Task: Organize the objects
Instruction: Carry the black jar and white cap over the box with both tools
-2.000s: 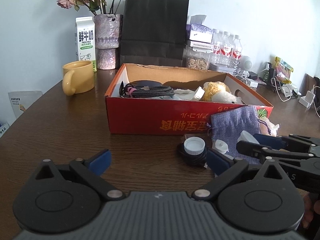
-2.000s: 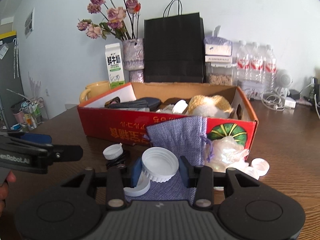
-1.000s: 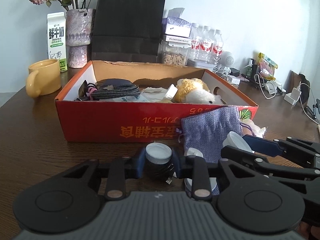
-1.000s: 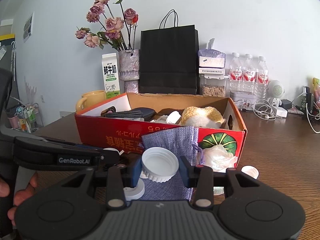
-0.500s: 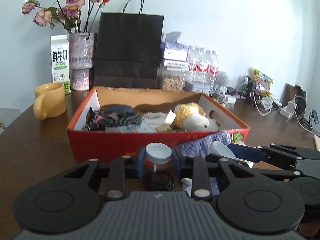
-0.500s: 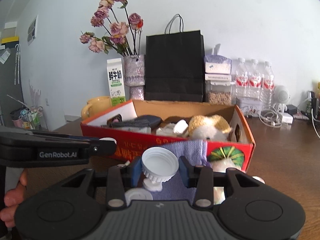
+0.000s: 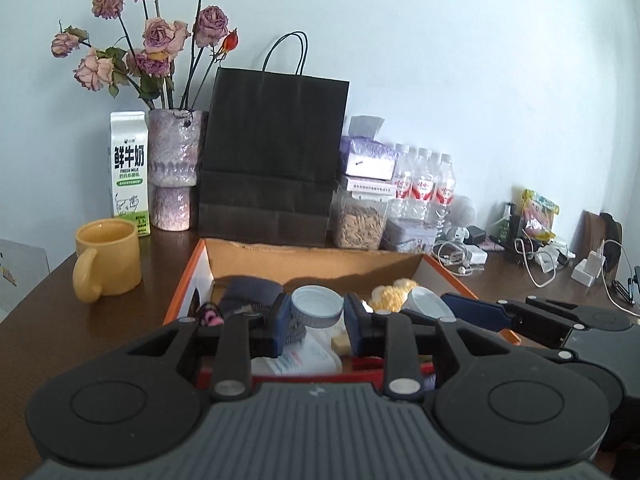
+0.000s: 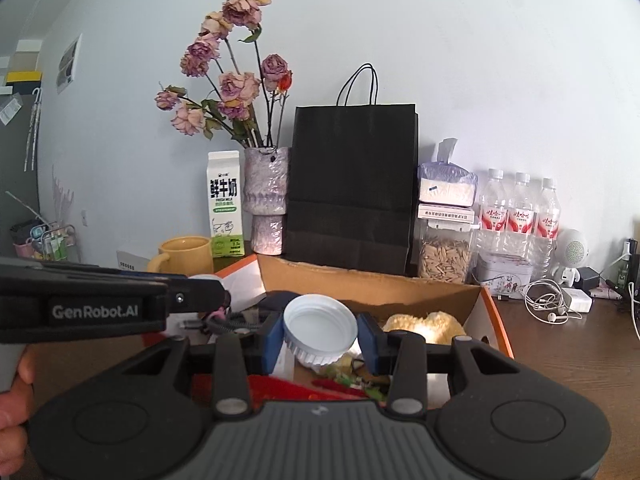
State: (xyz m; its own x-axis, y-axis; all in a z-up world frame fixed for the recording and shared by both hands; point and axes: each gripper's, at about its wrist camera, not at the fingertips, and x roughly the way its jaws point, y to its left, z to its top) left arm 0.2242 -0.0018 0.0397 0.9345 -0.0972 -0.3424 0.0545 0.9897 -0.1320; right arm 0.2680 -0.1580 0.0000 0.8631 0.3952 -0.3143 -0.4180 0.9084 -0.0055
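Note:
My left gripper (image 7: pixel 317 319) is shut on a small white bottle cap (image 7: pixel 317 307) and holds it above the open red cardboard box (image 7: pixel 188 280). My right gripper (image 8: pixel 320 338) is shut on a larger white lid (image 8: pixel 320 330), tilted with its hollow side facing me, also over the box (image 8: pixel 494 320). The right gripper shows in the left wrist view (image 7: pixel 448 309) with its lid (image 7: pixel 428 300). The box holds a dark pouch (image 7: pixel 248 292), a braided cable and a yellow plush toy (image 8: pixel 424 325).
Behind the box stand a black paper bag (image 7: pixel 274 160), a vase of dried roses (image 7: pixel 172 176), a milk carton (image 7: pixel 129 168), a yellow mug (image 7: pixel 108 258), a seed jar (image 7: pixel 360 220) and water bottles (image 8: pixel 516 210). Chargers and cables (image 7: pixel 536 256) lie at the right.
Both grippers rose from the table with their caps and moved forward over the box. The purple pouch and loose lids on the table dropped out of view.

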